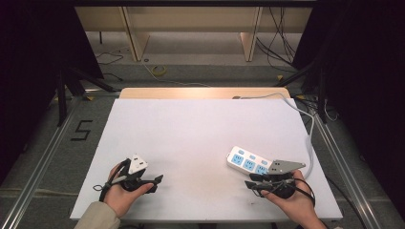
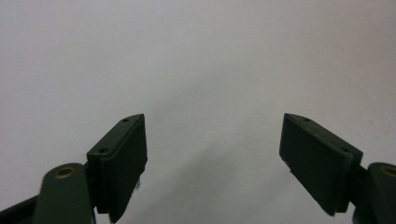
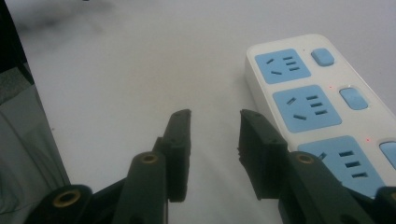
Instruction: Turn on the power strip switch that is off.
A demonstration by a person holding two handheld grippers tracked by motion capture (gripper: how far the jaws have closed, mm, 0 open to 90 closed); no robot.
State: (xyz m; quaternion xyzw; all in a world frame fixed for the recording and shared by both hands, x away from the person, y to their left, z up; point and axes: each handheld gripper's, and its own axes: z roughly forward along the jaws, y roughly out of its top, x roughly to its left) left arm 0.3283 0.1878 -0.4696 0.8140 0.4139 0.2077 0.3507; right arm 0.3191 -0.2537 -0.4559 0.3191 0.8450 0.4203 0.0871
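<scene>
Left gripper (image 1: 152, 182) sits near the front-left of the tabletop (image 1: 200, 129), well apart from the power strip (image 1: 248, 161), which lies toward the front-right. In the left gripper view its jaws stand wide apart with nothing between them, just bare white surface ahead. A grey three-cornered plate rides on top of it, and the hand (image 1: 122, 193) holding it rests low at the tabletop edge.

The strip is white with blue sockets (image 3: 283, 62) and blue switch buttons (image 3: 322, 57); small red lights show beside the buttons. Its white cable (image 1: 305, 119) runs off the far-right of the tabletop, away from the strip's far end.

Right gripper (image 1: 253, 183) is just in front of the strip, touching or nearly so; contact cannot be told. In the right gripper view its jaws (image 3: 212, 140) are parted by a narrow gap, holding nothing, with the strip's near end just beside the right-hand jaw.

Judged step: approach to the strip, no grasp yet. Nothing is plugged in, and no plug lies in sight. Next move likely calls for the right gripper to swing toward the strip and either pinch its near end or press a switch button; the jaws would need to open wider to span the body. Left gripper looks idle, possibly to steady the strip.
</scene>
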